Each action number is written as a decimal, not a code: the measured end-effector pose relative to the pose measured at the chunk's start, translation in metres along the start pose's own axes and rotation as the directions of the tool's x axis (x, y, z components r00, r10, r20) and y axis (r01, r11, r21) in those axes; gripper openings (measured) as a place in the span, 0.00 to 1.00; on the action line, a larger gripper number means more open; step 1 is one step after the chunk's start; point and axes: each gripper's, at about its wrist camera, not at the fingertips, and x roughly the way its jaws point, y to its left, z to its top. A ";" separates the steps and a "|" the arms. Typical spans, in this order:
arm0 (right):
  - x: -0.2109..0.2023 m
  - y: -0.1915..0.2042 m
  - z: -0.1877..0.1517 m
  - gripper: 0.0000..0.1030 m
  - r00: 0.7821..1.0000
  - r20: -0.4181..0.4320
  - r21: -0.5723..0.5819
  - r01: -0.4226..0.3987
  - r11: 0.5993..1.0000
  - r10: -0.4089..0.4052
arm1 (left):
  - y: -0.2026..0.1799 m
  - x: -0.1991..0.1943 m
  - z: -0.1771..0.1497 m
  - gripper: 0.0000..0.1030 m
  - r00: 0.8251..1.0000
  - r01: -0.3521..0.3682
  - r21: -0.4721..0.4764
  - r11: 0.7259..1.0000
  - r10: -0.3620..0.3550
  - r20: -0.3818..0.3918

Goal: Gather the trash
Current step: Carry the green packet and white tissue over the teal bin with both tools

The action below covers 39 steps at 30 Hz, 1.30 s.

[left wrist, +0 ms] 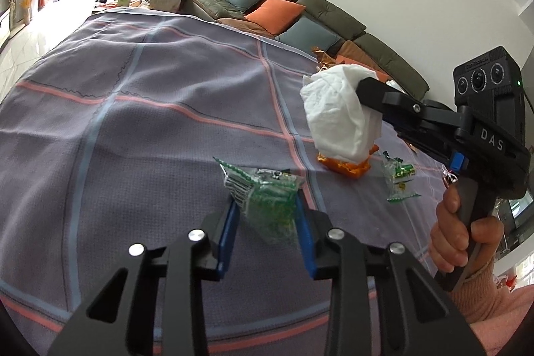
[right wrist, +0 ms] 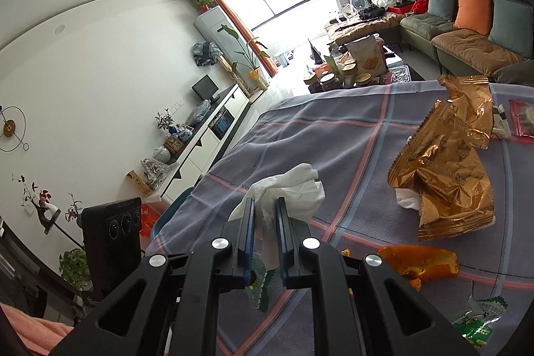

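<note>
My left gripper [left wrist: 265, 216] is shut on a green and clear plastic wrapper [left wrist: 263, 199], held over the checked grey cloth [left wrist: 150, 139]. My right gripper [right wrist: 265, 222] is shut on a crumpled white tissue [right wrist: 290, 189]; it also shows in the left wrist view [left wrist: 337, 115], above an orange wrapper [left wrist: 347, 165]. A second green wrapper [left wrist: 398, 179] lies right of that. In the right wrist view a large gold foil bag [right wrist: 447, 169], orange peel-like scrap [right wrist: 420, 266] and a green wrapper [right wrist: 477, 319] lie on the cloth.
A red-edged packet [right wrist: 522, 122] lies at the cloth's far right. A sofa with cushions [left wrist: 300, 12] runs behind the table. A low table with jars and a snack bag [right wrist: 360, 62] stands beyond the far edge. A white sideboard [right wrist: 207, 149] lines the left wall.
</note>
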 end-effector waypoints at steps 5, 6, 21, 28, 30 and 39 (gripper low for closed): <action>0.005 0.006 0.001 0.12 1.000 -0.004 -0.018 -0.013 1.000 0.013 | 0.002 -0.014 -0.003 0.32 0.999 -0.021 -0.003 1.000 0.021 0.024; 0.006 0.009 0.002 0.12 1.000 -0.007 -0.024 -0.017 1.000 0.017 | 0.003 -0.018 -0.004 0.32 0.999 -0.028 -0.001 1.000 0.028 0.031; 0.047 0.051 0.004 0.12 0.992 -0.074 -0.116 -0.113 0.987 0.105 | 0.034 -0.096 -0.018 0.32 0.979 -0.146 -0.056 0.988 0.153 0.133; 0.075 0.075 0.005 0.12 0.982 -0.116 -0.153 -0.166 0.974 0.149 | 0.057 -0.124 -0.022 0.32 0.962 -0.207 -0.103 0.973 0.221 0.161; 0.083 0.082 0.005 0.12 0.979 -0.129 -0.161 -0.179 0.971 0.159 | 0.065 -0.134 -0.023 0.32 0.955 -0.223 -0.121 0.967 0.241 0.172; 0.114 0.120 0.007 0.12 0.964 -0.176 -0.216 -0.233 0.948 0.197 | 0.094 -0.169 -0.027 0.32 0.922 -0.296 -0.187 0.937 0.331 0.202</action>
